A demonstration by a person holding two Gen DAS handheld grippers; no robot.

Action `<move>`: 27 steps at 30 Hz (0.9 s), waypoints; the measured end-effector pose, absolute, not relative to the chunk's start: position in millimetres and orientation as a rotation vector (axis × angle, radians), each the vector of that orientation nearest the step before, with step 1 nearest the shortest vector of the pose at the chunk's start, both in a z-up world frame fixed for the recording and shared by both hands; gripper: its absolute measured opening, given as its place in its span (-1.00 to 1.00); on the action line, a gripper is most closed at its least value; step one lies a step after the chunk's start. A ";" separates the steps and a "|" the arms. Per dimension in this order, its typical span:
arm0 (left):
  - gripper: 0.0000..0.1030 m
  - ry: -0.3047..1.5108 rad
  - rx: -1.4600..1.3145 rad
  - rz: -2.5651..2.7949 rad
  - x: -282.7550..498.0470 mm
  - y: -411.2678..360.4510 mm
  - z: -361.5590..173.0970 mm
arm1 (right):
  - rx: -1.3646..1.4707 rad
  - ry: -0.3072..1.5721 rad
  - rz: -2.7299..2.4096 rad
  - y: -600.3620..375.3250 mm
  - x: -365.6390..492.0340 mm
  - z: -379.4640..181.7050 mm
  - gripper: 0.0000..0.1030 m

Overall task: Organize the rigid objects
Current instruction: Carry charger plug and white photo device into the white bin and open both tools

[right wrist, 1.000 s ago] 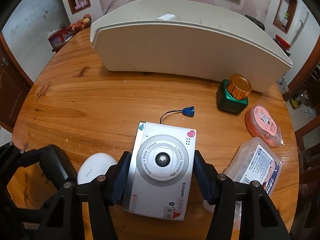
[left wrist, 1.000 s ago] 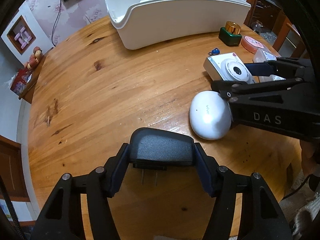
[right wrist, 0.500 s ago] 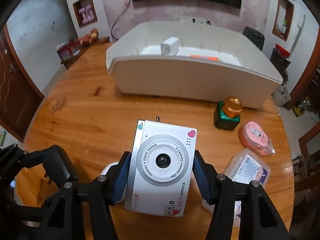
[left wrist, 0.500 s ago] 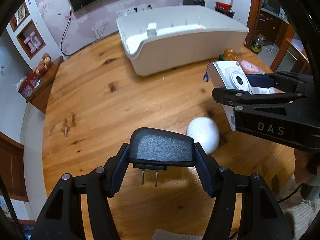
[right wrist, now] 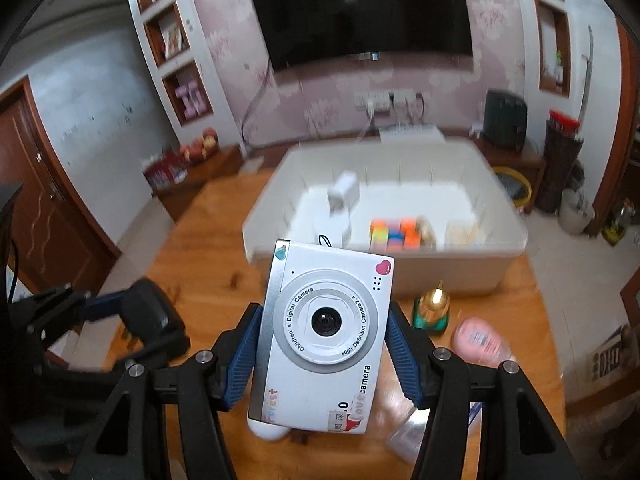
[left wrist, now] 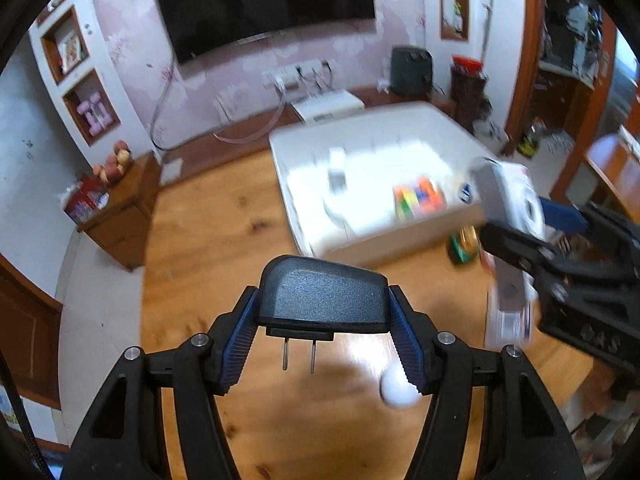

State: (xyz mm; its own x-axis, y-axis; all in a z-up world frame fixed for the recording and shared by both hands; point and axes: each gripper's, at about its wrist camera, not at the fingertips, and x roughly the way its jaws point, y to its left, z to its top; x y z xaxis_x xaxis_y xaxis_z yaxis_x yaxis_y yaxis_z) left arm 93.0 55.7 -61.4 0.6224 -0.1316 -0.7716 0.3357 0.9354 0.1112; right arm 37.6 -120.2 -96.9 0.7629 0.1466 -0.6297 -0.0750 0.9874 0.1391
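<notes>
bin contents: your white bin (right wrist: 460,268) was smeared, small items inside unreadable
egg-shaped case: your white case (left wrist: 396,392) sat half hidden behind a finger
pink packet: label (right wrist: 480,340) too blurred to read

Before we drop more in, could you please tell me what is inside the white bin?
Inside the white bin lie a multicoloured cube, a small white block and something pale at the right, too blurred to name. The near wall hides the front floor.
</notes>
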 end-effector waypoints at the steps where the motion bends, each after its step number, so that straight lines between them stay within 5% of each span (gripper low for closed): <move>1: 0.28 0.851 0.250 -0.263 100.2 55.3 -53.1 | 0.100 0.669 0.115 -122.9 38.9 -87.6 0.17; 9: 0.28 0.759 0.189 -0.195 166.3 49.5 20.7 | 0.085 0.502 0.045 -156.2 67.8 0.8 0.17; 16: 0.28 0.775 0.144 -0.169 226.3 33.5 29.7 | 0.121 0.455 -0.009 -186.2 124.9 52.2 0.17; 22: 0.28 0.855 0.099 -0.170 278.8 12.3 -6.8 | 0.144 0.531 -0.051 -202.8 192.0 31.9 0.17; 27: 0.28 0.966 0.052 -0.225 312.3 -5.9 -62.1 | 0.186 0.708 -0.062 -217.3 247.4 -40.1 0.17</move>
State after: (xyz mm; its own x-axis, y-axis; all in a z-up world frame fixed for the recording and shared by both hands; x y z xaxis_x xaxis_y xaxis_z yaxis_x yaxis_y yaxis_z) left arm 312.3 -5.9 -62.1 0.5470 -0.1671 -0.8203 0.2130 0.9754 -0.0567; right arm 247.4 -217.3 -40.1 0.7584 0.0066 -0.6517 0.1196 0.9816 0.1491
